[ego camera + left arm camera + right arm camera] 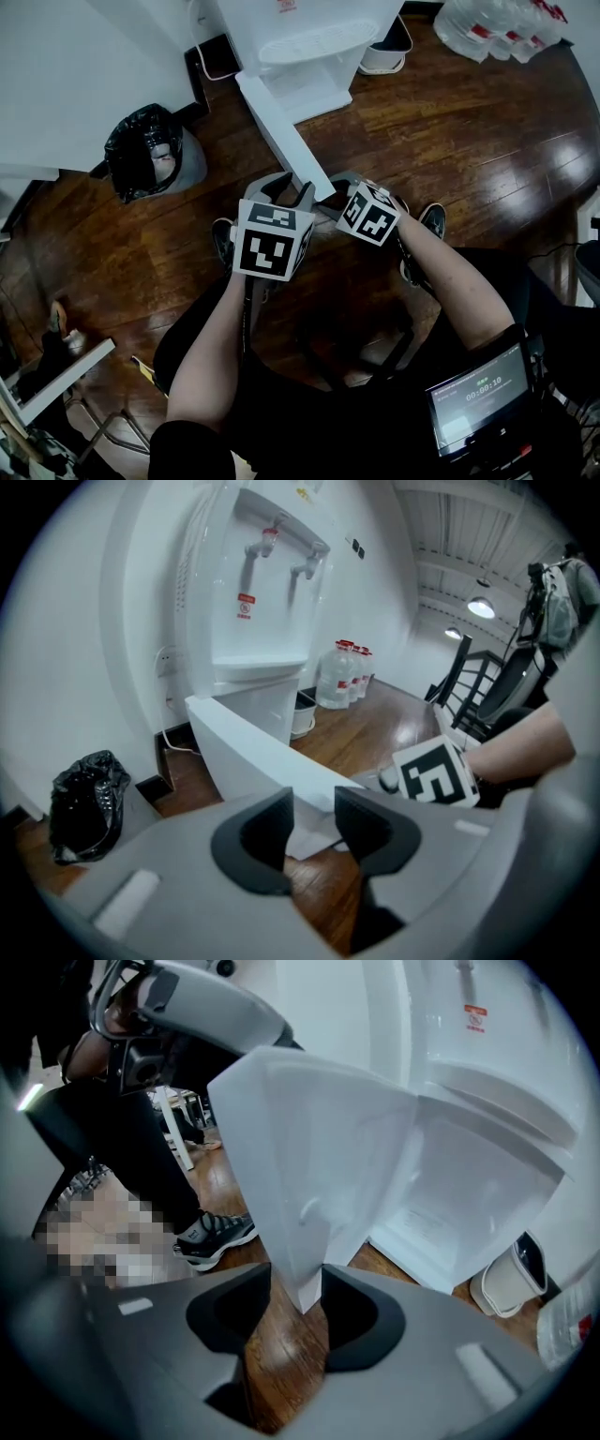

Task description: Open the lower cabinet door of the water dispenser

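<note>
The white water dispenser (pixel 309 37) stands against the wall, and its lower cabinet door (pixel 281 141) is swung wide out over the wood floor. Both grippers meet at the door's free end. My right gripper (pixel 297 1283) is shut on the door's (pixel 309 1166) corner, which fills the gap between its jaws; beyond it the cabinet's inside (pixel 469 1204) is open to view. In the left gripper view, my left gripper (pixel 314 808) looks along the door (pixel 253 752) toward the dispenser (pixel 262 621). A white end piece shows between its jaws, and whether the pads press on it is unclear.
A black bin bag (pixel 145 150) sits left of the dispenser by the wall. Several water bottles (pixel 497 28) and a small white bin (pixel 384 52) stand to its right. The person's shoes (pixel 431 220) are just behind the door. A screen (pixel 478 398) is at the bottom right.
</note>
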The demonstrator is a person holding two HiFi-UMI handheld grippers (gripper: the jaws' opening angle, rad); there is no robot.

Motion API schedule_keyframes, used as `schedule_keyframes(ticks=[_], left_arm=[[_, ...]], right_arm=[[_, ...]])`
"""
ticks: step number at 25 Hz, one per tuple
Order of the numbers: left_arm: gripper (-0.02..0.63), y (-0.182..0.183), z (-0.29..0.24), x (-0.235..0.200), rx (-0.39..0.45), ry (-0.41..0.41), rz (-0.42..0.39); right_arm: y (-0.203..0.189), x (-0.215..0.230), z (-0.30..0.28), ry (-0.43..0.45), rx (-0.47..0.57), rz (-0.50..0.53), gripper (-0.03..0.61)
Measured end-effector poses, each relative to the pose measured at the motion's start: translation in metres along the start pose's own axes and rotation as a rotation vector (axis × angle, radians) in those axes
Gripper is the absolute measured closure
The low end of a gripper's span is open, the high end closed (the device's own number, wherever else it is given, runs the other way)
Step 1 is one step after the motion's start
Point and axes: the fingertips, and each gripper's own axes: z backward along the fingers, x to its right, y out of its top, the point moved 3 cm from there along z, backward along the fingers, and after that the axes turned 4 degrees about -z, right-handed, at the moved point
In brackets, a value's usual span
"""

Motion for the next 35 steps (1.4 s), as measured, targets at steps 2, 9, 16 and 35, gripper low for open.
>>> schedule_keyframes(ticks=[2, 9, 16, 35], left_arm=[[0.457, -0.001, 0.003, -0.005, 0.003, 0.015, -0.003], [0.457, 0.003, 0.021, -0.043, 0.053, 0.119, 0.046], [0.457, 0.004, 0.031, -0.045, 0.088, 0.090, 0.080], [0.460, -0.015, 0.050, -0.070, 0.058, 0.125, 0.122]], right_arm=[[0.007, -0.006, -0.002, 0.004, 0.001, 0.030, 0.427], [0.023, -0.024, -0.015, 0.053, 0.009, 0.056, 0.445], [0.035, -0.038, -0.031, 0.090, 0.033, 0.025, 0.453], [0.074, -0.063, -0.054, 0.133, 0.055, 0.043, 0.469]])
